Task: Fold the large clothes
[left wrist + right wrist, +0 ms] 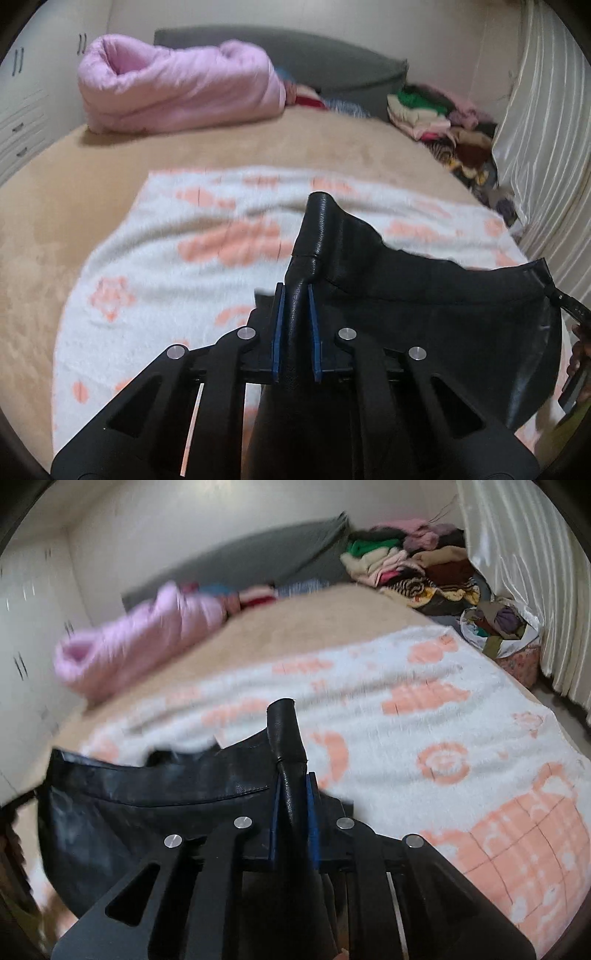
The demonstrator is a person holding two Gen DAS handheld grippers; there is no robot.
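Black leather-look garment (424, 295) hangs between your two grippers, raised just above the near end of the bed; one bunched corner of it is pinched in each claw. Your left gripper (295, 295) has its blue pads (277, 325) clamped on a rolled fold that sticks up past the fingertips; from there the glossy cloth stretches away to the right edge of the left wrist view, where a hand (580, 350) shows. Your right gripper (293, 781) is likewise closed on a twisted corner of the same garment (147, 794), which spreads off to the left in the right wrist view; its blue pads (312, 805) press on the fold. Beneath lies a white fleece blanket with peach patterns (166, 258) over a tan bedspread (258, 147); a rolled pink quilt (177, 88) sits at the far end by the grey headboard (314, 51); a heap of mixed clothes (406, 565) is piled beside the cream pleated curtain (517, 572).
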